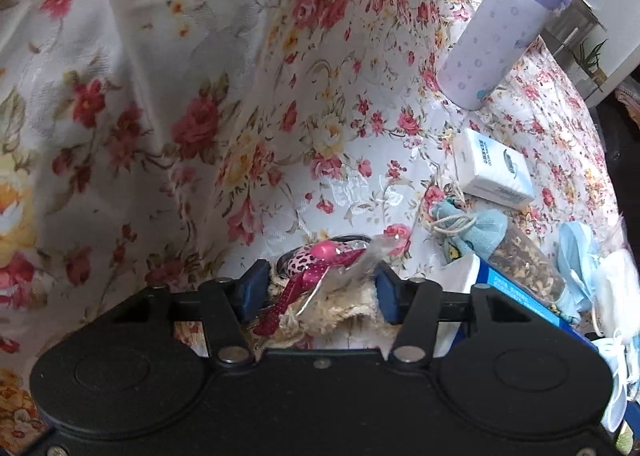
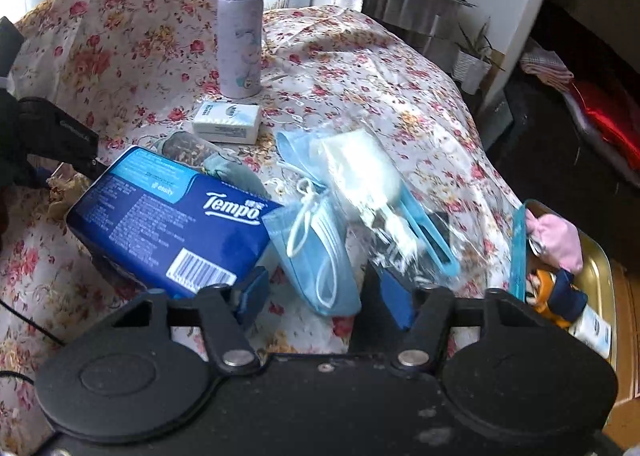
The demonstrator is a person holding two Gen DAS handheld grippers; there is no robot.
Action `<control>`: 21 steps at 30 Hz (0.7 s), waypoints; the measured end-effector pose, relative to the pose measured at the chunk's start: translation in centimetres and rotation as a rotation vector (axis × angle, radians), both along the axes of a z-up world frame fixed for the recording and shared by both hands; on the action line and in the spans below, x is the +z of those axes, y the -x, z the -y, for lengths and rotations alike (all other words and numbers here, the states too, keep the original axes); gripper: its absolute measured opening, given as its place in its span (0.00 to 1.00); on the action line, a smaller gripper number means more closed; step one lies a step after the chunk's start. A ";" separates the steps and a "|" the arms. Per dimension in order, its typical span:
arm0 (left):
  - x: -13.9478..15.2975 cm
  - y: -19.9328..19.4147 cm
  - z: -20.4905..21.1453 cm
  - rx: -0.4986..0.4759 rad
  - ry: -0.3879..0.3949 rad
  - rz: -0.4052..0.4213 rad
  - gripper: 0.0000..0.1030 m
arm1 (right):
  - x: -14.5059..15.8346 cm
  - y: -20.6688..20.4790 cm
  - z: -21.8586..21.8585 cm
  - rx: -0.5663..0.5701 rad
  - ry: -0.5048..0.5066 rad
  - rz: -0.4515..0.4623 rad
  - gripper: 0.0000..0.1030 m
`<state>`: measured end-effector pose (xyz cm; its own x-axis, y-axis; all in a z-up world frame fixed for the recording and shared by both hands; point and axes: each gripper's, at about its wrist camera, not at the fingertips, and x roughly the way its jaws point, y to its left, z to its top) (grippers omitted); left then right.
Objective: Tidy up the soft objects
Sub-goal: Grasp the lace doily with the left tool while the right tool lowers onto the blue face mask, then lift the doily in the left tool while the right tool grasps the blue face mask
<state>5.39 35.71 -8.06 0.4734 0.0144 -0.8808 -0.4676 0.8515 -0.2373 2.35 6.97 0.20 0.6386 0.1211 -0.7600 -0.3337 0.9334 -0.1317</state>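
Observation:
In the left wrist view my left gripper (image 1: 322, 292) is shut on a fluffy beige piece (image 1: 336, 312). A pink leopard-print bow (image 1: 308, 260) and a dotted red ribbon in clear wrap are attached to it, low over the flowered cloth (image 1: 344, 184). In the right wrist view my right gripper (image 2: 324, 296) stands open. Folded blue face masks (image 2: 316, 256) lie between its fingers with a gap on each side. A clear bag with a white pad (image 2: 372, 184) rests just beyond, partly over the right finger. A blue Tempo tissue pack (image 2: 172, 228) lies to the left.
A lilac bottle (image 2: 240, 36) stands at the back, with a small white tissue pack (image 2: 226, 122) in front of it. A jar of dried bits beside a pale blue pouch (image 1: 472, 228) lies behind the Tempo pack. A gold tray (image 2: 600, 276) at the right edge holds a pink cloth and a toy.

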 end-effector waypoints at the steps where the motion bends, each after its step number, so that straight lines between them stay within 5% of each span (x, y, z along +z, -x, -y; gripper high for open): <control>1: 0.1 0.1 -0.1 -0.001 0.005 0.003 0.50 | -0.1 -0.2 -0.1 0.002 0.002 -0.005 0.43; 4: 0.4 0.5 -0.3 0.003 0.004 0.004 0.50 | -0.4 -0.6 -0.2 -0.008 -0.001 -0.041 0.17; 5: 0.5 0.6 -0.4 0.004 0.002 0.003 0.50 | -0.5 -0.6 -0.1 -0.015 -0.010 -0.051 0.15; 21: 4.2 4.5 2.0 -0.026 -0.128 0.003 0.50 | 1.8 6.8 4.6 -0.147 -0.244 -0.148 0.13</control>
<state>0.90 33.75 -3.82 0.4776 0.1147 -0.8711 -0.4443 0.8869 -0.1268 -4.44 2.33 2.04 0.5476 0.2260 -0.8057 -0.1919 0.9711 0.1419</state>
